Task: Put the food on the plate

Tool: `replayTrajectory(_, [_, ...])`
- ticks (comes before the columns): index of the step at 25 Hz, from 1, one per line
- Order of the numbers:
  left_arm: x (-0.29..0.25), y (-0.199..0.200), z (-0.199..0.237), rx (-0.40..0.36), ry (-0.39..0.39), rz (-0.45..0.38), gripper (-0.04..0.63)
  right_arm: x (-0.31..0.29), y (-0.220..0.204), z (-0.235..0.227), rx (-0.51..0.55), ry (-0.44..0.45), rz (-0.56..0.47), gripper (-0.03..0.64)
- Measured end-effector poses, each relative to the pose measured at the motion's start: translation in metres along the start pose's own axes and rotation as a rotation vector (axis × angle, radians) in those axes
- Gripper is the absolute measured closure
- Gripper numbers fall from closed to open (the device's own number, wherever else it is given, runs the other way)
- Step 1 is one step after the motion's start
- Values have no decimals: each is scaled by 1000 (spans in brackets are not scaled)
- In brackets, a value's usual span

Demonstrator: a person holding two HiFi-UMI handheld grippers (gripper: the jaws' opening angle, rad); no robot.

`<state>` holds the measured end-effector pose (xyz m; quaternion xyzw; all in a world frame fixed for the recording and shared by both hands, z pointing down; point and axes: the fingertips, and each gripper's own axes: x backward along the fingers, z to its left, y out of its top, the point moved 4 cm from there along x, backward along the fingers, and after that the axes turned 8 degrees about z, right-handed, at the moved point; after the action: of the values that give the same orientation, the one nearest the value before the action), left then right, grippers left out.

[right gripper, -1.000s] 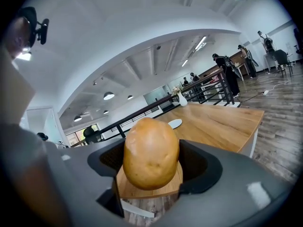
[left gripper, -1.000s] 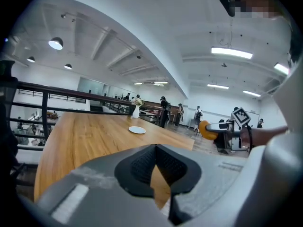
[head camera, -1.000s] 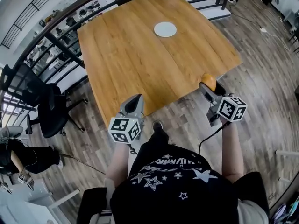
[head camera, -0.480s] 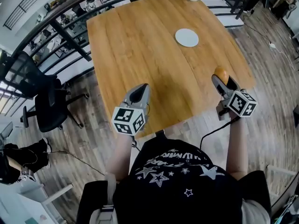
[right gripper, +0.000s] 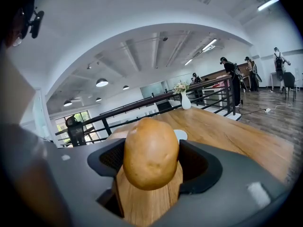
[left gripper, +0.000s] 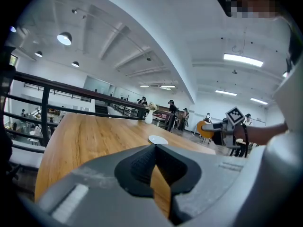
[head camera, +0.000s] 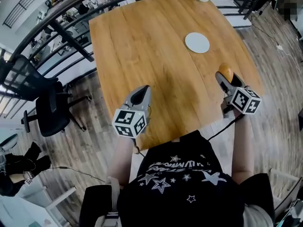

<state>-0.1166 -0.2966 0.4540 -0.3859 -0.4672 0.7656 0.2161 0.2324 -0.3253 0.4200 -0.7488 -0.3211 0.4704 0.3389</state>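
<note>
In the head view, the right gripper (head camera: 224, 76) is holding a potato (head camera: 226, 72) over the near right edge of the wooden bench (head camera: 142, 46), well apart from the white plate (head camera: 197, 42) lying farther out, while the left gripper (head camera: 140, 95) is hanging over the bench's near edge. In the left gripper view, its jaws are sitting clenched together with nothing between them. In the right gripper view, the jaws are grasping the potato by its sides, the plate showing behind it.

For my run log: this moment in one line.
right gripper: shut on tan oval potato | left gripper: shut, empty | round white plate: bare
</note>
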Motion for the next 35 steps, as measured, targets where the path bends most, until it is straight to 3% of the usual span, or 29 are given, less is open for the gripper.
replayTrajectory(9, [-36,8,14,35,38,7,594,-66,24,-27,63,0,48,265])
replayTrajectory(16, [-87,31,10,35,82,56,594,-144,43,-60,168,20,180,265])
replayTrajectory(25, [-131,43,16,72,157,63,594,-213,49,-88,299,41,272,265])
replayTrajectory(35, [-154,43,25,109,236,69,594,-268,49,-112,354,63,359,265])
